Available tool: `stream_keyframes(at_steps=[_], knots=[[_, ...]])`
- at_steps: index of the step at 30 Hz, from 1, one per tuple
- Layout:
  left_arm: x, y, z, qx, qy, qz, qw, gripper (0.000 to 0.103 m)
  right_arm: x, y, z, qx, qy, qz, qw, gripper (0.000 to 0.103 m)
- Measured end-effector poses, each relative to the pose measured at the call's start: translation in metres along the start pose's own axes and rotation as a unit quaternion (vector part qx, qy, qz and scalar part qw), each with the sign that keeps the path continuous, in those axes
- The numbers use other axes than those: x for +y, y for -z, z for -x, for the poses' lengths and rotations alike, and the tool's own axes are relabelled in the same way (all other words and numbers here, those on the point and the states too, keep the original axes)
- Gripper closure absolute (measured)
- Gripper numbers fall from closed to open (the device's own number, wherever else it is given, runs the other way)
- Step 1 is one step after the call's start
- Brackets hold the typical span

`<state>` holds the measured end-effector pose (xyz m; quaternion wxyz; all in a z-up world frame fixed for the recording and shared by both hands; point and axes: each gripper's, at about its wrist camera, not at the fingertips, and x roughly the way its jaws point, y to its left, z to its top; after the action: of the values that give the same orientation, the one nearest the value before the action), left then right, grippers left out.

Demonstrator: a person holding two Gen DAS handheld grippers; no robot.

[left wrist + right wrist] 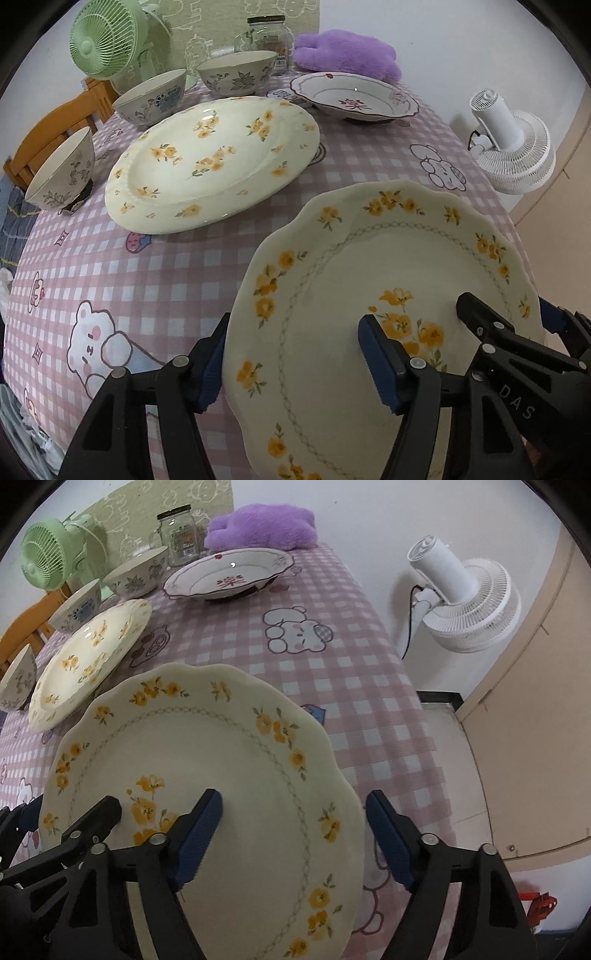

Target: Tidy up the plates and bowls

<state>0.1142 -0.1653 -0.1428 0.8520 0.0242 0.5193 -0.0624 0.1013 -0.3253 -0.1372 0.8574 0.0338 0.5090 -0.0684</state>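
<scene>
Both tongs (291,363) (293,843) straddle opposite rims of glossy scalloped plate (369,280).

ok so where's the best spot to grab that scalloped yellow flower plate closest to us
Grip the scalloped plate by its thin raised rim, at opposite edges, one from each side. It lies flat and wide, so only the rim fits between jaws. The left gripper already straddles the left edge and the right gripper the right edge, pads apparently not yet pressing.
</scene>
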Motion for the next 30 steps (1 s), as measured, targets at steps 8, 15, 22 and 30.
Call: stream_keyframes(at_steps=[8,15,22,30], knots=[[0.001,-0.002,0.000,0.012,-0.008,0.000,0.9999,0.035,0.004,-0.004,-0.001,0.009,-0.007,0.008,1.000,0.030],[0.019,0.005,0.006,0.020,-0.008,-0.004,0.9998,0.035,0.020,0.002,0.005,0.023,-0.007,0.016,1.000,0.032],[0.052,0.017,0.016,0.036,0.003,-0.002,0.9993,0.035,0.051,0.012,0.018,0.024,0.005,0.016,1.000,0.034],[0.101,0.020,0.028,0.030,0.009,-0.006,0.9995,0.035,0.098,0.023,0.033,0.018,0.011,0.012,1.000,0.034]])
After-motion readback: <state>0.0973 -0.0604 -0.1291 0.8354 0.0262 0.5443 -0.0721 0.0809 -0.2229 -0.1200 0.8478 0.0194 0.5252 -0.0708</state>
